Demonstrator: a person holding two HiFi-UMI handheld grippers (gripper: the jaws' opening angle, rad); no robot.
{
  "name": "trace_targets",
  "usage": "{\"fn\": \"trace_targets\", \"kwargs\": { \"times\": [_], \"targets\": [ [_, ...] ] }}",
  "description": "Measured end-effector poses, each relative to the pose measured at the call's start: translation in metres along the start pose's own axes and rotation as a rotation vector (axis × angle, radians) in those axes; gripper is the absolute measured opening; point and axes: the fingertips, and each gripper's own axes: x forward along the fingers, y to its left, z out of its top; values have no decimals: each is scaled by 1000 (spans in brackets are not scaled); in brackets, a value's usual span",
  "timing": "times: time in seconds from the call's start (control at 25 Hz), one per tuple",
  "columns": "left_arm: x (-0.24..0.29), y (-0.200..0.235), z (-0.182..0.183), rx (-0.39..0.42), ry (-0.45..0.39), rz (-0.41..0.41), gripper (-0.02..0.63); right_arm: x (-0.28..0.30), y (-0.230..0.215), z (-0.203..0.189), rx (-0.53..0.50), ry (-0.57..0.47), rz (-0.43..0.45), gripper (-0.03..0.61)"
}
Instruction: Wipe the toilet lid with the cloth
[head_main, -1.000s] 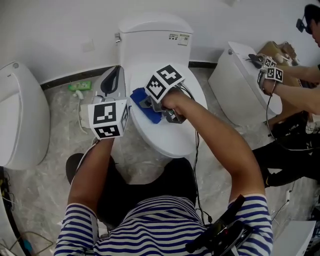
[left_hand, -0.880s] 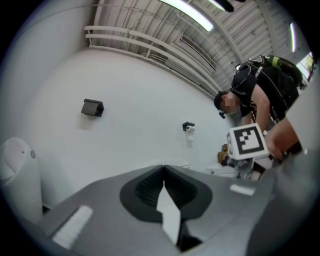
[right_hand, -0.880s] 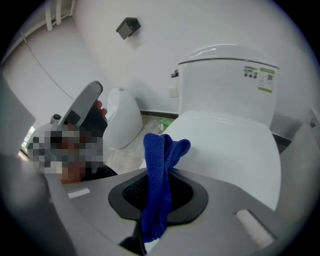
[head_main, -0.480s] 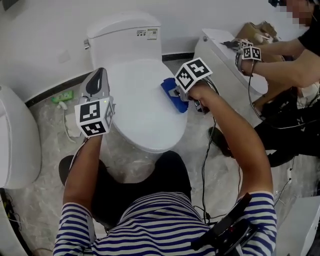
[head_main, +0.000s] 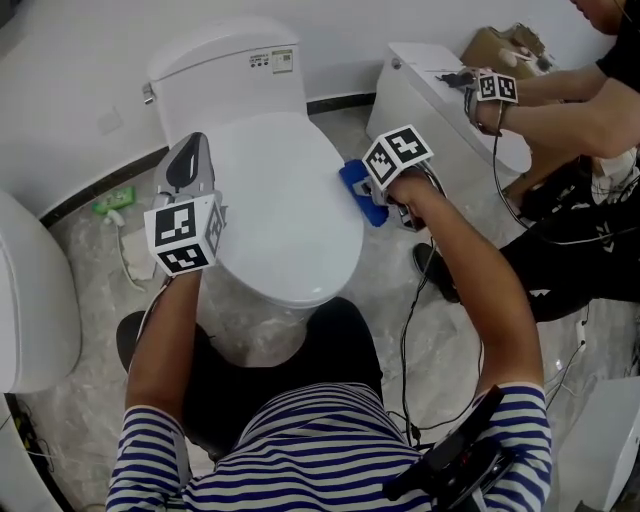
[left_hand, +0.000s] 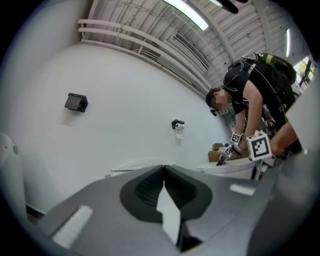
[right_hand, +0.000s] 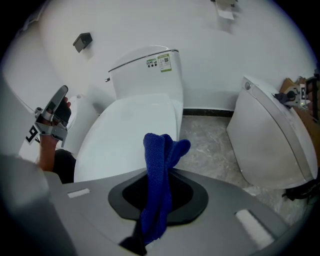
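The white toilet lid (head_main: 270, 205) is closed, below the tank (head_main: 225, 65). My right gripper (head_main: 368, 190) is shut on a blue cloth (head_main: 357, 186), which sits at the lid's right edge, partly over the floor. In the right gripper view the cloth (right_hand: 157, 160) stands bunched up between the jaws of my right gripper (right_hand: 162, 172), with the lid (right_hand: 127, 130) to its left. My left gripper (head_main: 195, 142) is shut and holds nothing. It points up beside the lid's left edge. The left gripper view shows my left gripper (left_hand: 163, 169) aimed at the white wall.
A second toilet (head_main: 430, 95) stands close on the right, where another person (head_main: 590, 110) works with a gripper (head_main: 490, 88). A third white toilet (head_main: 30, 290) is at the far left. A green pack (head_main: 115, 200) and cables (head_main: 408, 330) lie on the marble floor.
My right gripper has swept the cloth rightward across the lid, from its middle to its right edge. The left gripper has stayed by the lid's left side.
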Motion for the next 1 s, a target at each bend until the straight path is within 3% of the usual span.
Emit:
{"fn": "trace_targets", "kwargs": {
  "times": [0.48,1.0],
  "targets": [
    [-3,2,7,-4,-11,8,5,4,23,-4,-28,0,24,60],
    [-15,17,12,0,-9,33,5,15,134,9,-153,12,164,60]
  ]
}}
